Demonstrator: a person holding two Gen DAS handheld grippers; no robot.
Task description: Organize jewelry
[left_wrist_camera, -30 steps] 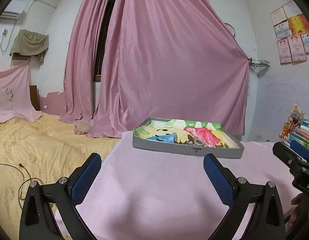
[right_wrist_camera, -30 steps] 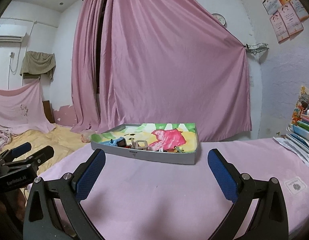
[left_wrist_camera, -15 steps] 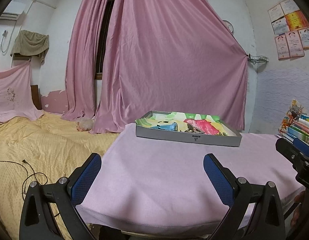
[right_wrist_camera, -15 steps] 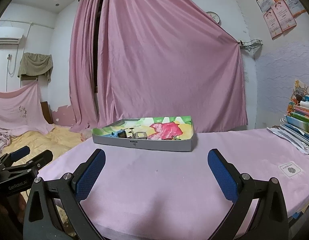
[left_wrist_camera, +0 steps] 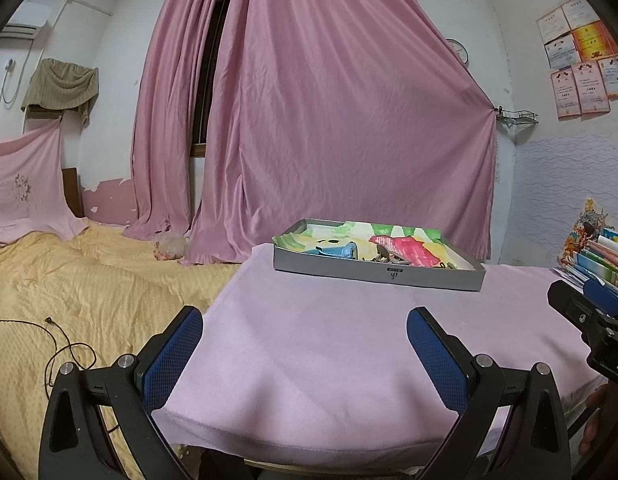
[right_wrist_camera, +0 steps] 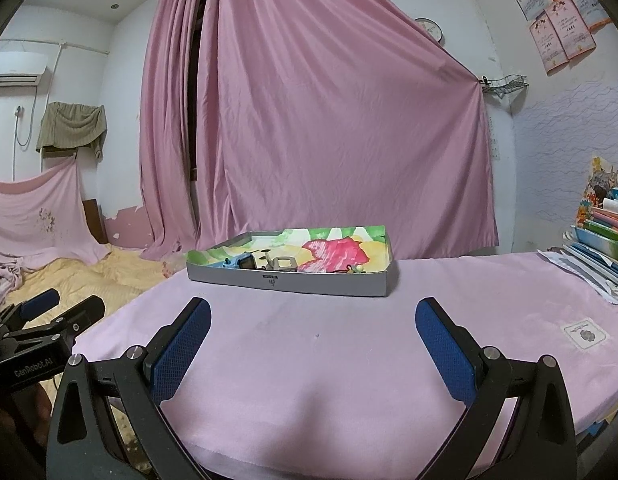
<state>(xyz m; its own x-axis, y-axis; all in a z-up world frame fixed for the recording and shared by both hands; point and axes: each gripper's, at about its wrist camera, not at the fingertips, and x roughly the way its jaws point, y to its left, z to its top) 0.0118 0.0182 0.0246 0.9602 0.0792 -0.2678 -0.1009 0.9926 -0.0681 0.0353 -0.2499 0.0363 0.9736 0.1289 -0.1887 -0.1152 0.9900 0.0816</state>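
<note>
Now both views sit lower and farther back than a second ago: the table's near edge, hidden then, shows under each claw, and the tray reads as a thin sliver seen almost edge-on rather than from above. Going left to right, a yellow bedspread (left_wrist_camera: 69, 288) with a dark cable lies at the far left, then the table (left_wrist_camera: 329, 352) under its pink cloth. The left gripper (left_wrist_camera: 305, 354) hangs at the near edge with its blue pads spread wide and nothing between them. Well beyond it, toward the back of the table, stands the shallow grey tray (left_wrist_camera: 379, 272) with a colourful lining; the jewelry (right_wrist_camera: 277, 263) lies inside it as a small jumble of pieces, among them a blue item and something metallic, too small to sort out. The right gripper (right_wrist_camera: 313, 352) is likewise spread wide and empty, held near the front edge and apart from the tray. At the far right a stack of books (right_wrist_camera: 605, 236) rests on the cloth. My reading is that the pull-back puts both claws out of reach of the tray, which fits either a pause ahead of reaching in or a retreat once the pieces are arranged; the pictures do not settle which.
</note>
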